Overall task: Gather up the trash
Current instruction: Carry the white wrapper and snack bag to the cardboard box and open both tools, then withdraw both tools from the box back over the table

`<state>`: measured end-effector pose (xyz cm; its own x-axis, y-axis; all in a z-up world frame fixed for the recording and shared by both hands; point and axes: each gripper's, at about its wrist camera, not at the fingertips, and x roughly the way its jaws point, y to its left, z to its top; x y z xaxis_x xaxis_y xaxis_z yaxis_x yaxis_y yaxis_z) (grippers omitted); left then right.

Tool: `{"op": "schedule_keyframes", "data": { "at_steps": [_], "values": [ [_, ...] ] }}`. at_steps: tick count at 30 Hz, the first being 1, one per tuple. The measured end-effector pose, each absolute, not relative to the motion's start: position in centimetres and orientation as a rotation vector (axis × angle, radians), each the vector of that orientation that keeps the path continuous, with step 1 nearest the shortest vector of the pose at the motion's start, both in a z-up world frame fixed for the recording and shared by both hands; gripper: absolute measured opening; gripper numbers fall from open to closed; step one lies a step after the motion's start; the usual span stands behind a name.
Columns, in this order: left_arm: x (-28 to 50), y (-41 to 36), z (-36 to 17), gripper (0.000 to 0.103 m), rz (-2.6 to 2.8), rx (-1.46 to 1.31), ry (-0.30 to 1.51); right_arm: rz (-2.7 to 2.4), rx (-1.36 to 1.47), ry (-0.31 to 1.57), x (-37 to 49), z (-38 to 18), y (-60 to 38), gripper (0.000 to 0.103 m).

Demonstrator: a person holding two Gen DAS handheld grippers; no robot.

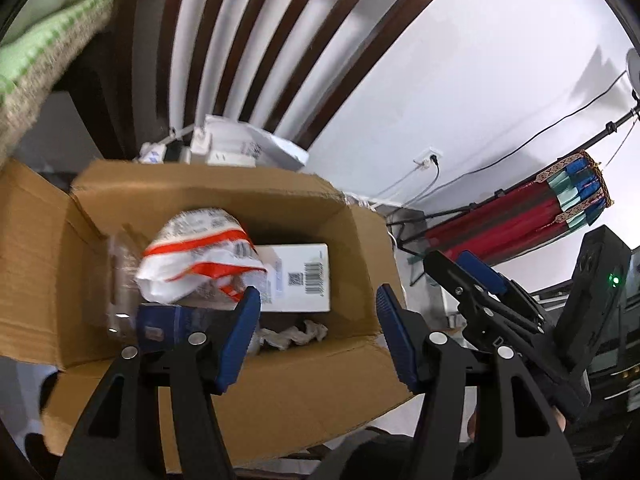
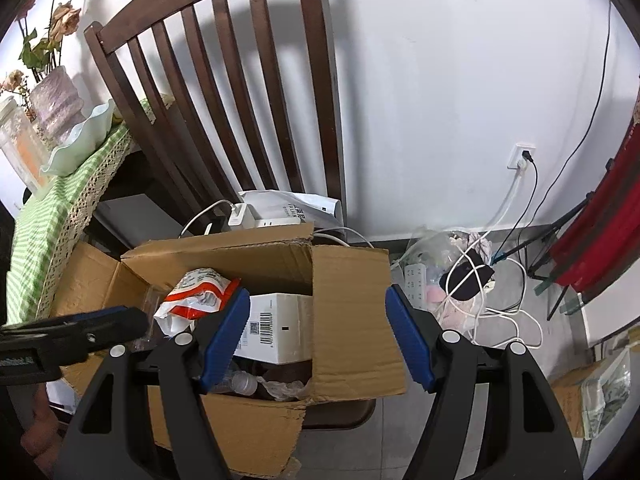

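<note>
The left gripper (image 1: pixel 318 336) has its blue-padded jaws parted, with nothing pinched between them; they hang over the near edge of an open cardboard box (image 1: pixel 362 240). Just ahead of its left finger, inside the box, lies a crumpled white-and-red plastic wrapper (image 1: pixel 200 256), free of the pads. Beside the wrapper, further right and straight ahead of the gap, sits a white carton with a barcode (image 1: pixel 304 280). Nearer the jaws, low in the box, is a wad of crumpled paper (image 1: pixel 296 334).

The right gripper (image 2: pixel 316 340) also stands wide apart and holds nothing. Its left finger overlaps the box interior, its right finger lies beyond the box's outer flap (image 2: pixel 352 320). Between them shows the white carton (image 2: pixel 280 328), with the wrapper (image 2: pixel 196 296) up and to the left. Clear plastic bottles (image 2: pixel 244 382) lie below the carton, close to the left finger.

Beyond the box rises a dark wooden chair back (image 2: pixel 224 92). On the floor past the right finger is a tangle of white cables (image 2: pixel 492 308) and a wall socket (image 2: pixel 520 156). Far left stands a table with a green checked cloth (image 2: pixel 48 208).
</note>
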<state>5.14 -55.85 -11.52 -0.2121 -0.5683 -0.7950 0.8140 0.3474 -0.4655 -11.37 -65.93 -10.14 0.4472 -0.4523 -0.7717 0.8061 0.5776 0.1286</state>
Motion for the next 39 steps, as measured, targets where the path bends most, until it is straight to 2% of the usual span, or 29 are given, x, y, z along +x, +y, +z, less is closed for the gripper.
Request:
{"op": "schedule_keyframes", "data": {
  "at_steps": [2,7,12,15,17,26,33,39],
  "values": [
    [5.6,-55.0,-10.4,0.062,-1.268,0.259,1.194,-0.825,0.525,0.759,-11.2,-9.9,-65.8,0.068],
    [7.3,-52.1,-7.7,0.066,-1.205,0.225,1.106,-0.819,0.493,0.751,-10.4,-8.7,-65.0,0.068],
    [9.2,-48.1,-4.4,0.077,-1.137,0.178,0.996,-0.795,0.448,0.743,-8.6,-7.4,-63.2,0.068],
    [10.7,-45.2,-2.7,0.078,-1.089,0.142,0.944,-0.771,0.420,0.743,-7.2,-6.8,-62.0,0.068],
    [11.8,-43.3,-1.7,0.079,-1.050,0.116,0.925,-0.754,0.399,0.744,-6.2,-6.5,-61.1,0.072],
    [17.2,-33.8,2.5,0.084,-0.828,0.042,0.786,-0.669,0.316,0.740,-1.4,-5.0,-57.1,0.072],
    [22.3,-26.7,4.1,0.084,-0.587,0.062,0.701,-0.604,0.240,0.732,2.3,-3.5,-53.6,0.072],
    [28.1,-17.6,4.4,0.085,-0.389,-0.033,0.712,-0.564,0.206,0.711,5.4,-2.4,-51.0,0.072]
  ]
}}
